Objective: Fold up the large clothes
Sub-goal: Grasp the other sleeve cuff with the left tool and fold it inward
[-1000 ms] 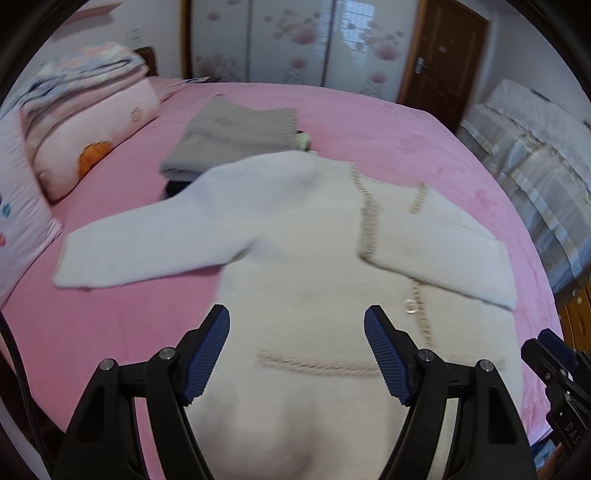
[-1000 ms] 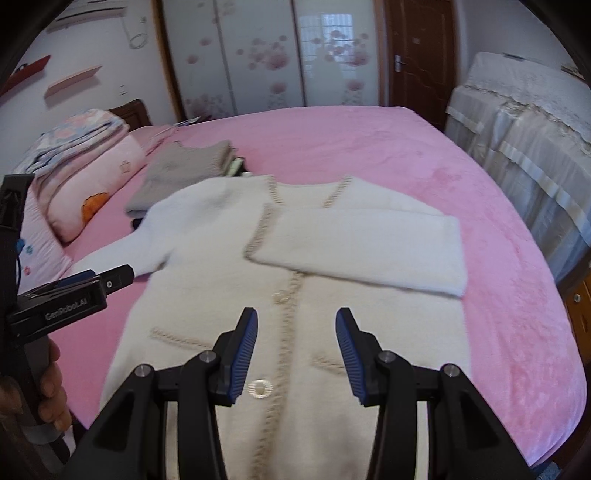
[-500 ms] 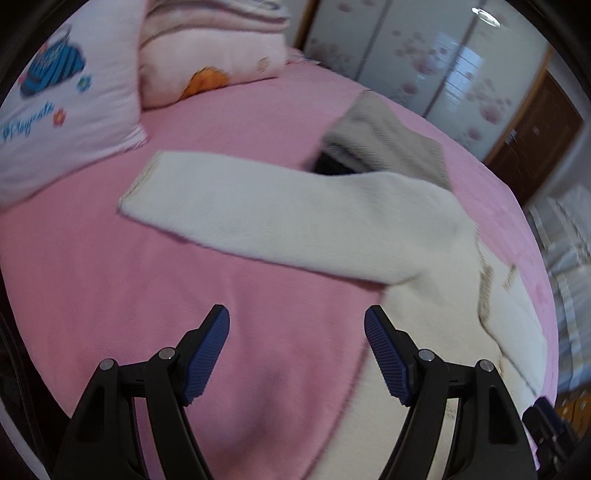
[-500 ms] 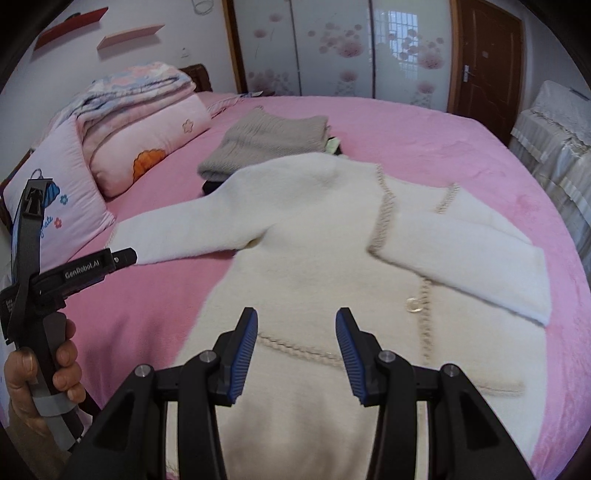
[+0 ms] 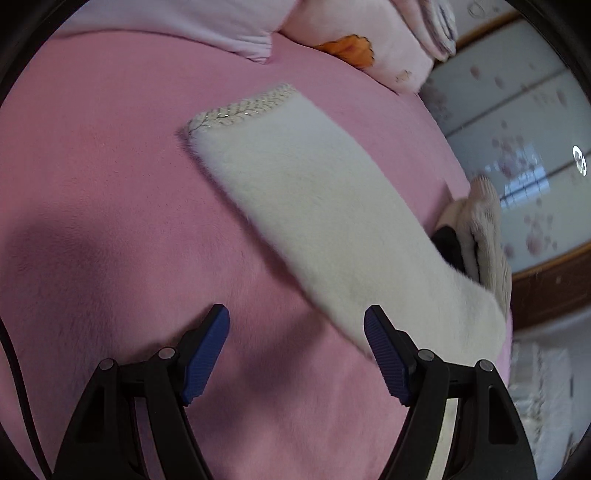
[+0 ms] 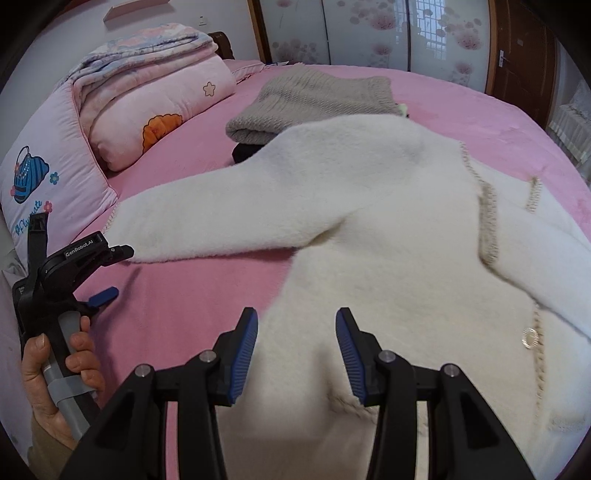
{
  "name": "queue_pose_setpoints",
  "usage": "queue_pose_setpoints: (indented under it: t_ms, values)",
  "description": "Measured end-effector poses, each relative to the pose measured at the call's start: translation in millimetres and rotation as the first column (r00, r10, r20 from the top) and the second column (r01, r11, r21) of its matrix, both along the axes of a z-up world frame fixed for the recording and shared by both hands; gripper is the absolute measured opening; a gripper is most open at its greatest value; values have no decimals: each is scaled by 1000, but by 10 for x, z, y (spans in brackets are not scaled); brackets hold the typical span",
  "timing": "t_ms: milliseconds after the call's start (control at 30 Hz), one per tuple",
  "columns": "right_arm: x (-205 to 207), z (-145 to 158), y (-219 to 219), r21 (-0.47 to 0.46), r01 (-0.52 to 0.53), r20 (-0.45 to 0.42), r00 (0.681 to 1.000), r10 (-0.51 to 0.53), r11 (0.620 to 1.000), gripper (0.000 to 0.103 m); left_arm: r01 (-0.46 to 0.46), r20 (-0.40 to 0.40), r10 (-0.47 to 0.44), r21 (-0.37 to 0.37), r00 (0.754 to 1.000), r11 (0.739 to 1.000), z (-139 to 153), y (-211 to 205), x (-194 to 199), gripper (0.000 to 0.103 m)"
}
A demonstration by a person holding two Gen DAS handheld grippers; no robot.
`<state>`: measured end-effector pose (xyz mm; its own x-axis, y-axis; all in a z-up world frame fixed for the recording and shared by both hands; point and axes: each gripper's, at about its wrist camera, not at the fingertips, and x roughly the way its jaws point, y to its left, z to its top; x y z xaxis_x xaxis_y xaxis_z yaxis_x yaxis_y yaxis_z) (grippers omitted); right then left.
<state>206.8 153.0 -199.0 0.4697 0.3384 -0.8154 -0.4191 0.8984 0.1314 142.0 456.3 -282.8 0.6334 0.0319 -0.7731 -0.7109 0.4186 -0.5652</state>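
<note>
A white fluffy cardigan [image 6: 399,236] with beige braid trim lies flat on the pink bed [image 6: 192,295]. Its left sleeve [image 5: 325,221] stretches out, braided cuff [image 5: 240,109] at the far end; the other sleeve is folded across the chest. My left gripper [image 5: 295,343] is open and empty, low over the bed just short of the sleeve. It shows in the right wrist view [image 6: 107,273] beside the cuff end. My right gripper [image 6: 295,350] is open and empty above the cardigan's lower left body.
A folded grey knit [image 6: 314,103] lies on dark clothing past the cardigan's shoulder. Pink pillows and folded quilts [image 6: 147,96] are stacked at the left. Floral wardrobe doors [image 6: 369,29] and a brown door stand behind the bed.
My left gripper has swung left and dropped close to the outstretched sleeve near its cuff. My right gripper has shifted left over the cardigan's lower body. Both stayed open.
</note>
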Motion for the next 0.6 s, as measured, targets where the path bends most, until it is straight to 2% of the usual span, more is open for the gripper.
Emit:
queue_pose_setpoints:
  t_ms: [167,233,267,333,433,500,600]
  values:
    - [94,-117,107,-2,-26,0,1000,26,1000,44,-37,9,37,48,999,998,-47,46,211,73]
    - [139,-160,72,6,-15,-12,1000,15,1000,44,-41,-16,43,86,999,995,-46,50,334,47]
    - [164,-182,41,13,-5,-19,1000,5,1000,44,-35,-23,37,89,999,995,-29,99,406,26]
    - [210,-222,-42,26,16,-40,999,-15,1000,44,-48,-22,50,66,999,997,-48,150,485,12]
    - [252,-249,-179,45,47,-60,997,-44,998,44,-72,-19,74,82,997,994,36,133,514,7]
    - [267,-237,-288,57,67,-62,996,-64,996,44,-74,7,73,148,997,986,213,20,507,6]
    - [278,-195,-467,73,99,-57,994,-95,992,44,-38,65,24,230,998,972,583,-252,533,6]
